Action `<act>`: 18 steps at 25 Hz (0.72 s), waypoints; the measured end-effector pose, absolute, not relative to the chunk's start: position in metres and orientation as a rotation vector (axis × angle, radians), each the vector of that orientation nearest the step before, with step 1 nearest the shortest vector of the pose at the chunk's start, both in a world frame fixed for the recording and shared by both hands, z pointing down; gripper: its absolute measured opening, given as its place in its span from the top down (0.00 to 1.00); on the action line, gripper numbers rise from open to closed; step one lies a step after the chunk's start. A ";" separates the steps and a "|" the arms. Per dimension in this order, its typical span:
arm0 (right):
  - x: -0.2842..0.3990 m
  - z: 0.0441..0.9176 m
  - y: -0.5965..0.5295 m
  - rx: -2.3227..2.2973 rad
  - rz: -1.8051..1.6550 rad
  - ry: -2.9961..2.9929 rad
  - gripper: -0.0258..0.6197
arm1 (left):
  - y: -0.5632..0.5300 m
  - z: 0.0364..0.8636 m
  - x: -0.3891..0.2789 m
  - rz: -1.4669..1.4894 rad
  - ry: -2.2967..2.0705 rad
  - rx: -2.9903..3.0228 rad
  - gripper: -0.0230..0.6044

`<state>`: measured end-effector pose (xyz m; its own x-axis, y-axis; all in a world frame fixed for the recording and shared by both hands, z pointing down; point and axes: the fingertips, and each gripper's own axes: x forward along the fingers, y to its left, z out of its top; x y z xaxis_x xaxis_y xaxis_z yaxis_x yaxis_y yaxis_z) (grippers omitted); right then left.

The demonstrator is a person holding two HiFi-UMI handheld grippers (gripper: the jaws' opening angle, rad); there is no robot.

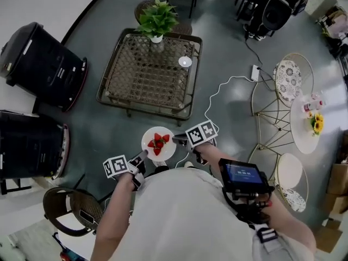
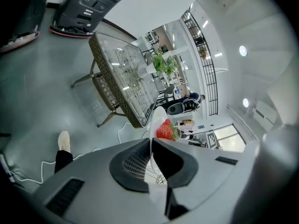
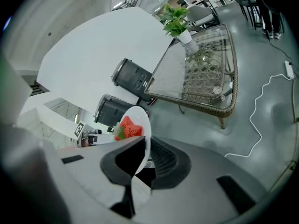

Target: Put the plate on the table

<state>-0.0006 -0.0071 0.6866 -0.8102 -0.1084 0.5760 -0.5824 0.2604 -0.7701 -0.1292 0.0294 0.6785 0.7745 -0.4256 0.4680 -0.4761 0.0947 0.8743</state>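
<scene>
White round plate [image 1: 163, 154]: one
Square wicker glass-topped table [image 1: 141, 80]: one
Green potted plant [image 1: 157, 19]: one
Black box-shaped units [image 1: 43, 64]: two

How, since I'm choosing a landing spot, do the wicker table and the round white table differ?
The wicker table is square, glass-topped; the white table is round, smaller. The wicker table lies straight ahead of the plate; the white table sits far right. The wicker table bears a potted plant; the white table, yellow flowers. Both have bare surface.
</scene>
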 end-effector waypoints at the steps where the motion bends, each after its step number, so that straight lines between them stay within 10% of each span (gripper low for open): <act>1: -0.004 0.687 -0.010 0.638 1.575 -2.124 0.91 | 0.025 0.679 -0.133 0.050 -0.747 1.524 0.94; 18: -0.083 0.675 -0.067 0.760 1.574 -2.131 0.91 | -0.044 0.669 -0.215 0.083 -0.677 1.584 0.94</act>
